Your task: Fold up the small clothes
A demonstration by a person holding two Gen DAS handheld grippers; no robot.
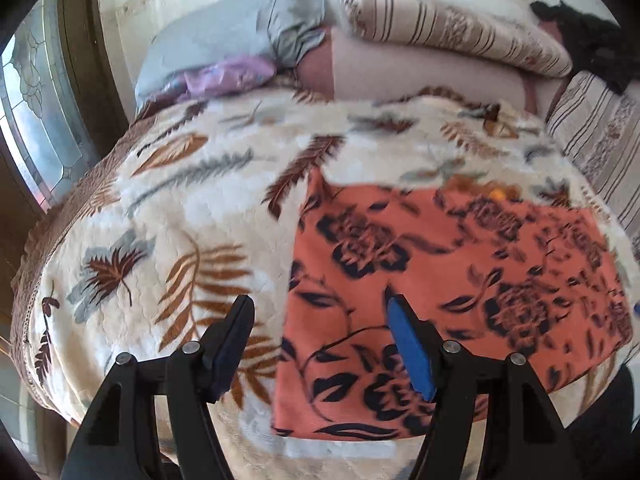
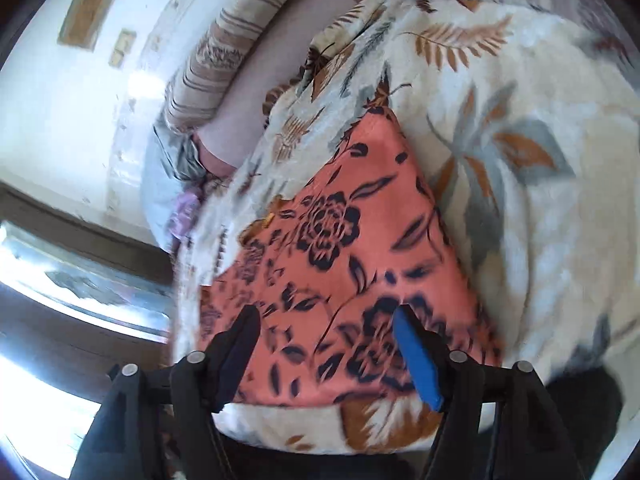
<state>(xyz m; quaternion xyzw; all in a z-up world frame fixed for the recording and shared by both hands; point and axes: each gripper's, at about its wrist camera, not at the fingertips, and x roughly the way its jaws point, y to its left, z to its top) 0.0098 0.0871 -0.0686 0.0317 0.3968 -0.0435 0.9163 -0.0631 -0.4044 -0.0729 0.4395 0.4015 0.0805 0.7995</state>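
An orange garment with a dark floral print (image 1: 440, 280) lies spread flat on the leaf-patterned fleece blanket (image 1: 180, 208) covering the bed, near its front edge. It looks thin, light and limp, likely to sag and slide, so you should pinch its corners or hem. Your left tool (image 1: 320, 320) and right tool (image 2: 326, 328) hover over it, both spread wide and gripping nothing. Striped bolsters (image 1: 460, 28) line the wall behind.

Left tool (image 1: 320, 312), right tool (image 2: 326, 322) apparently agape
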